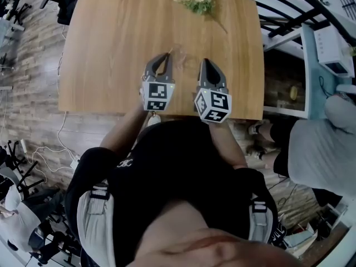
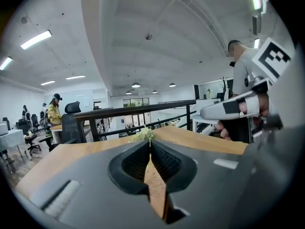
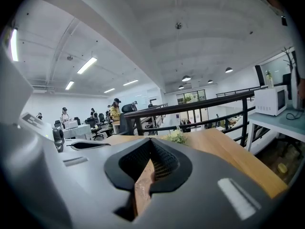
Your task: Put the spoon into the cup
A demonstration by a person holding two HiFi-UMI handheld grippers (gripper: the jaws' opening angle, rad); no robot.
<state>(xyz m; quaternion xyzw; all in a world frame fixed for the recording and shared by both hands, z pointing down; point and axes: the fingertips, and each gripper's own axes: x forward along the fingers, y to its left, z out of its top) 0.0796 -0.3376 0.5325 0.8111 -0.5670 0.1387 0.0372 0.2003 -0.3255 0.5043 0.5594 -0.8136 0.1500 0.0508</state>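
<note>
Wooden table point(image 1: 111, 49); left gripper point(image 1: 166, 55) (jaws together).

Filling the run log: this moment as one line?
left gripper: shut, empty | right gripper: shut, empty | over light wooden table | pale flower bunch at far edge | spoon, cup: not made out

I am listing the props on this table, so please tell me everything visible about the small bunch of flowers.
The bunch of flowers is small: pale cream blooms among green leaves, one thin stem trailing to the near right. It lies flat on the wooden table, close to its far edge, and only the table touches it. Real or artificial cannot be told.
</note>
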